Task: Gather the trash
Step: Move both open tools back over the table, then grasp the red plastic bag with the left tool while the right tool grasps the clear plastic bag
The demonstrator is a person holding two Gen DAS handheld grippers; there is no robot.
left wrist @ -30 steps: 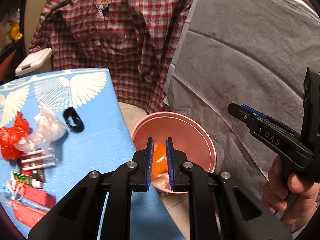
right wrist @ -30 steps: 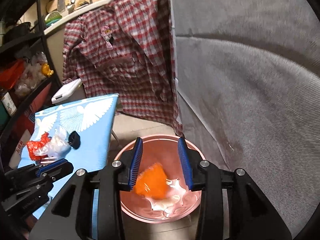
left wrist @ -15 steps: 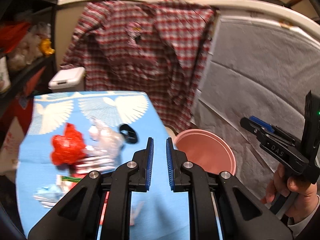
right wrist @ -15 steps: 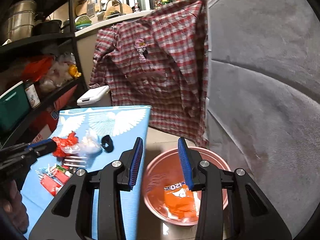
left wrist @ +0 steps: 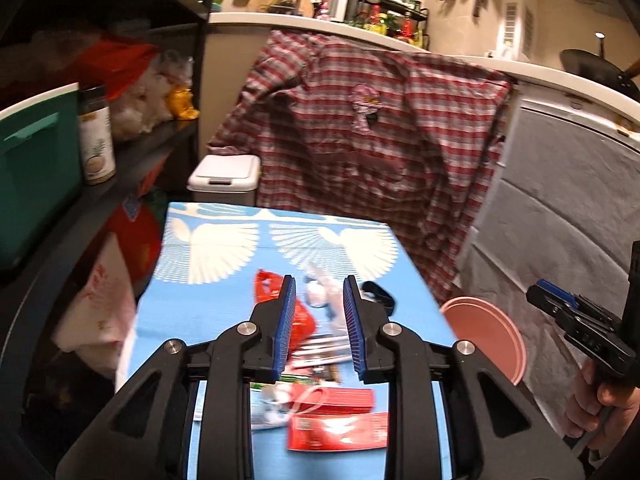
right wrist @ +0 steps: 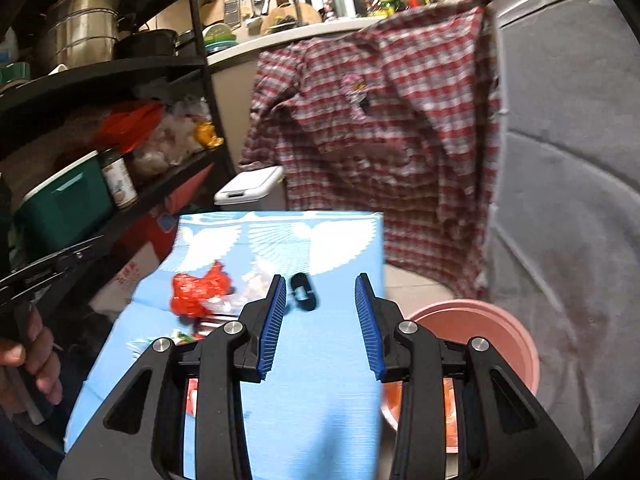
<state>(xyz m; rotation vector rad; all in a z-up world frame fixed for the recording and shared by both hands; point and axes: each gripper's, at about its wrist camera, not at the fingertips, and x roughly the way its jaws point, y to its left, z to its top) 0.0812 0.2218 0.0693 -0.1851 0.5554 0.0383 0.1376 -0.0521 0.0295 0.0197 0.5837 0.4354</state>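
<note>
Blue ribbed pads line both claws, each hovering above a bench (right wrist: 320, 380) covered in light blue cloth printed with white wings. The left claw (left wrist: 319, 328) stands narrowly apart, its jaws having just been opening, with nothing between them. The right claw (right wrist: 321, 326) gapes wider, also empty. Only the left view shows red packets (left wrist: 336, 416) lying nearest on the bench. Beyond them, both views show a crumpled red wrapper (right wrist: 198, 294), clear plastic (left wrist: 320, 292) and a small black object (right wrist: 303, 297). A pink bucket (right wrist: 488, 332) sits on the floor beside the bench; only the right view reveals orange trash (right wrist: 450, 400) inside it. Behind hang a red plaid shirt (left wrist: 376, 152), a white lidded bin (left wrist: 224, 176) and cluttered black shelves (right wrist: 104, 72).
</note>
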